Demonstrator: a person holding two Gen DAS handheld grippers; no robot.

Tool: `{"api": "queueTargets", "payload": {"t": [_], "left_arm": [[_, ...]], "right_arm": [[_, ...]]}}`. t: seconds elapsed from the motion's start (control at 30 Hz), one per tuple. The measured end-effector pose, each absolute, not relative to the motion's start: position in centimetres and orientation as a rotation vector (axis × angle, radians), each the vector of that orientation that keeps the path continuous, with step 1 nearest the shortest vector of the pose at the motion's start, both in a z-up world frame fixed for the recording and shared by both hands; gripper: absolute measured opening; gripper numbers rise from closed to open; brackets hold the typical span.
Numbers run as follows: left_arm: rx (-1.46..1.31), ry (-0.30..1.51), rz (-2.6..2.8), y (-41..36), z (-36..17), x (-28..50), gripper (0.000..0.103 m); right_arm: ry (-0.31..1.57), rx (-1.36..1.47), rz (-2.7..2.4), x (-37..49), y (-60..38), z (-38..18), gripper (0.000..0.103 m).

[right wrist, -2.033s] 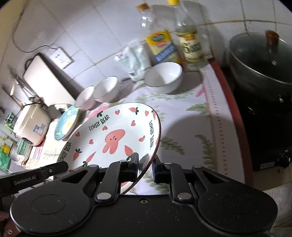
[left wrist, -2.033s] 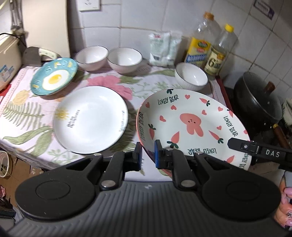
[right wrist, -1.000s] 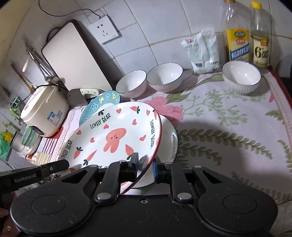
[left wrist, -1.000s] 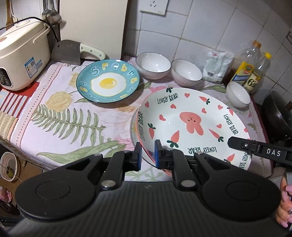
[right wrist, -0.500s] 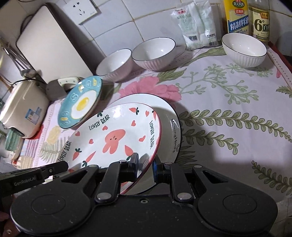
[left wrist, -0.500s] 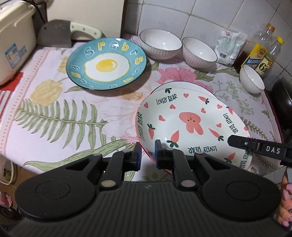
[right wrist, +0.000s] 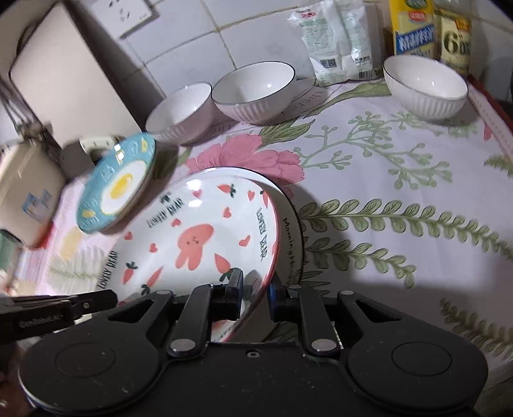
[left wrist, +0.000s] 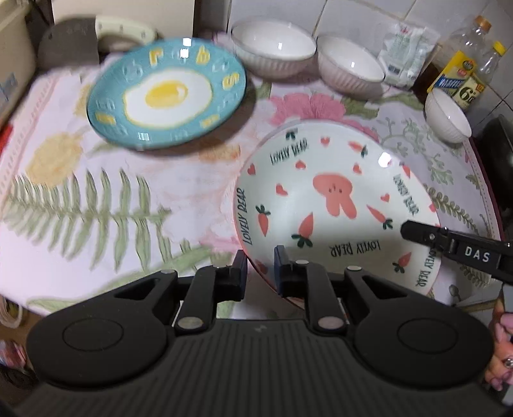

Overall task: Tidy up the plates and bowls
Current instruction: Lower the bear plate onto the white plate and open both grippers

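Note:
The rabbit "Lovely Bear" plate point(left wrist: 333, 205) point(right wrist: 198, 237) sits low over a plain white plate point(right wrist: 290, 237) whose rim shows beyond it. My left gripper point(left wrist: 259, 269) is shut on the rabbit plate's near-left rim. My right gripper point(right wrist: 255, 288) is shut on its near-right rim. A blue fried-egg plate point(left wrist: 166, 93) point(right wrist: 117, 184) lies to the left. Three white ribbed bowls point(right wrist: 253, 91) point(right wrist: 181, 110) point(right wrist: 424, 85) stand along the back.
Floral tablecloth point(right wrist: 400, 199) covers the counter. Oil bottles point(right wrist: 429, 29) and a white packet point(right wrist: 333, 38) stand by the tiled wall. A rice cooker point(right wrist: 22, 189) and a cleaver point(left wrist: 70, 41) are at the left. A dark pot point(left wrist: 497, 144) sits at the right.
Both grippers have carried the rabbit plate left and down onto the white plate. The camera views are closer to the table.

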State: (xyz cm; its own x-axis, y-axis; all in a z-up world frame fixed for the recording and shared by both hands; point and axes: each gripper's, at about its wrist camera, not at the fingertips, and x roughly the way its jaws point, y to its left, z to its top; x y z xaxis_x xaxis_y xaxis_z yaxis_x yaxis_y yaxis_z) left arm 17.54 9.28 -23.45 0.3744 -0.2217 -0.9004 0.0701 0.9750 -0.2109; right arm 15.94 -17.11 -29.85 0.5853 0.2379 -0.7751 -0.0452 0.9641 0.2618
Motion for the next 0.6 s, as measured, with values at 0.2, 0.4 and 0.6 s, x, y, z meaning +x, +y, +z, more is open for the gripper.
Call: {"api": "queueTargets", "payload": {"t": [0.2, 0.4, 0.6], "left_arm": [[-0.194, 1.209, -0.178, 9.4, -23.9, 17.7, 0.016], [-0.178, 1.234, -0.156, 8.4, -24.3, 17.7, 0.018], [-0.143, 1.245, -0.153, 7.5, -23.8, 17.6, 0.021]], "right_arm": [[0.952, 0.124, 0.151, 16.7, -16.4, -29.4, 0.024], [0.977, -0.006, 0.106, 17.8, -15.2, -29.4, 0.029], [0.929, -0.12, 0.082, 17.5, -14.3, -28.8, 0.032]]}}
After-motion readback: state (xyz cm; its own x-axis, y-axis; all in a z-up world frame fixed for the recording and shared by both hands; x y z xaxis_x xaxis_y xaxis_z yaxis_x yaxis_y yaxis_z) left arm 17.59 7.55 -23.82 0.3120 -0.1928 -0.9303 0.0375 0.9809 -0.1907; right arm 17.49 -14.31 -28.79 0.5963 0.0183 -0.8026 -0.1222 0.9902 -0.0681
